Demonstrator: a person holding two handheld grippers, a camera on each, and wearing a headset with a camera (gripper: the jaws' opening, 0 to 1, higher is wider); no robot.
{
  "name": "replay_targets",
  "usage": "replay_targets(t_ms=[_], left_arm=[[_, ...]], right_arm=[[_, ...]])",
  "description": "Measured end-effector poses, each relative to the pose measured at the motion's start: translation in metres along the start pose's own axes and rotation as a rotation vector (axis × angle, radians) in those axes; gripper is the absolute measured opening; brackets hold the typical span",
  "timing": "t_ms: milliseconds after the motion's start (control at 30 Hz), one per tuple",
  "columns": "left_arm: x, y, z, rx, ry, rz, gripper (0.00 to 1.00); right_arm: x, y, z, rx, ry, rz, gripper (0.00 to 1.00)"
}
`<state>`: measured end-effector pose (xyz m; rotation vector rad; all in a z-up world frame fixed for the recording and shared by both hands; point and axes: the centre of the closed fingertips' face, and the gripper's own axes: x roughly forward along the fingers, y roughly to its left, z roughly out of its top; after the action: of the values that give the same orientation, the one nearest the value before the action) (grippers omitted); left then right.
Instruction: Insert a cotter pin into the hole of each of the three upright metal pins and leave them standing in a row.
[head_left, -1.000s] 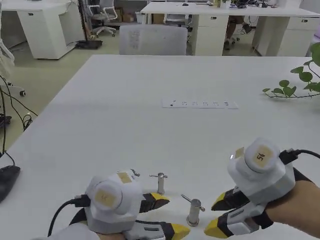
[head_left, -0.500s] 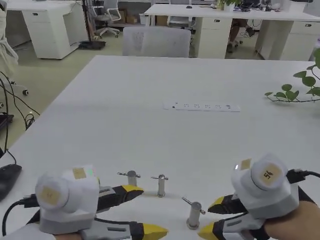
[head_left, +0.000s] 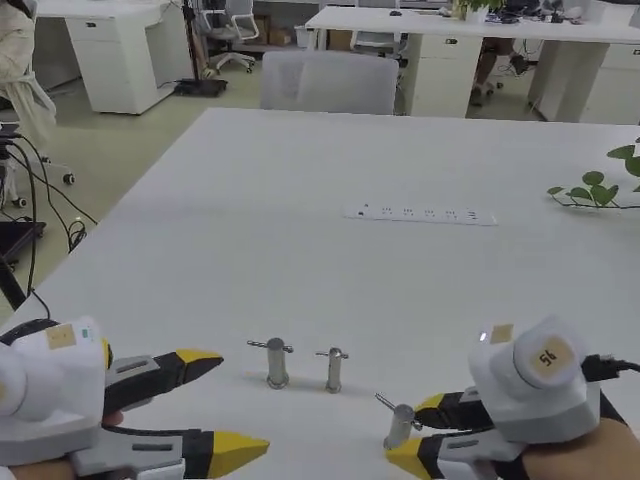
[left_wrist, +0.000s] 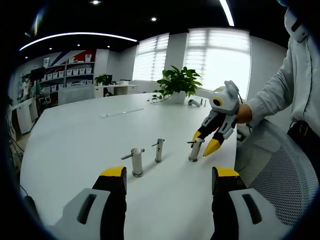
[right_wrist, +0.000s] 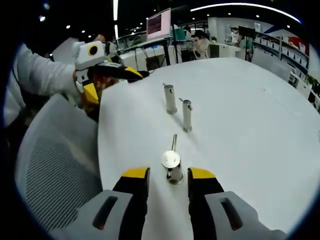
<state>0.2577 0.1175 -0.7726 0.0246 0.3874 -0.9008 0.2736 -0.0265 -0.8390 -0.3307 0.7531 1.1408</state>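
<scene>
Three upright metal pins stand on the white table (head_left: 300, 250): the left pin (head_left: 276, 363), the middle pin (head_left: 334, 369) and the right pin (head_left: 400, 426). Each has a thin cotter pin through its top; the right one's is slanted. My left gripper (head_left: 225, 403) is open and well left of the left pin (left_wrist: 136, 162), with nothing between its fingers. My right gripper (head_left: 413, 433) is open, its jaws on either side of the right pin (right_wrist: 172, 166) with small gaps. From the left gripper view (left_wrist: 170, 172) I see the right gripper (left_wrist: 210, 139) at that pin (left_wrist: 195, 149).
A white power strip (head_left: 420, 214) lies at mid-table. Plant leaves (head_left: 595, 190) reach in at the right edge. A grey chair (head_left: 330, 82) stands at the far side, with desks behind it. The table's near edge is just below both grippers.
My left gripper has drawn back to the left, away from the left and middle pins. The right gripper has stayed around the right pin. The head camera has shifted.
</scene>
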Motion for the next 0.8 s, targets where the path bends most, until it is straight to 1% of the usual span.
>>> replay_targets(t_ms=[133, 267, 400, 533, 600, 667, 767, 800], left_arm=[[-0.005, 0.001, -0.001, 0.005, -0.007, -0.001, 0.70], [-0.008, 0.002, -0.004, 0.000, -0.013, 0.000, 0.70], [-0.008, 0.002, -0.007, -0.003, -0.009, 0.005, 0.70], [-0.008, 0.002, -0.008, -0.009, -0.011, 0.005, 0.70], [-0.008, 0.001, -0.010, -0.011, -0.008, 0.005, 0.70], [-0.008, 0.001, -0.010, -0.016, -0.008, 0.006, 0.69], [-0.008, 0.001, -0.012, -0.019, -0.005, 0.006, 0.69], [-0.008, 0.000, -0.013, -0.022, -0.004, 0.004, 0.69]], right_arm=[[0.004, 0.000, 0.004, -0.004, -0.027, 0.002, 0.29], [0.008, 0.001, 0.005, -0.020, -0.032, 0.006, 0.26], [0.011, 0.000, 0.003, -0.043, -0.029, -0.008, 0.24], [0.011, -0.007, 0.001, -0.077, -0.034, -0.030, 0.16], [0.011, -0.006, 0.001, -0.087, -0.047, -0.020, 0.16], [0.010, -0.005, 0.002, -0.159, -0.049, -0.003, 0.15], [0.010, -0.005, 0.001, -0.169, -0.040, 0.023, 0.15], [0.010, -0.005, 0.001, -0.185, -0.036, 0.035, 0.15]])
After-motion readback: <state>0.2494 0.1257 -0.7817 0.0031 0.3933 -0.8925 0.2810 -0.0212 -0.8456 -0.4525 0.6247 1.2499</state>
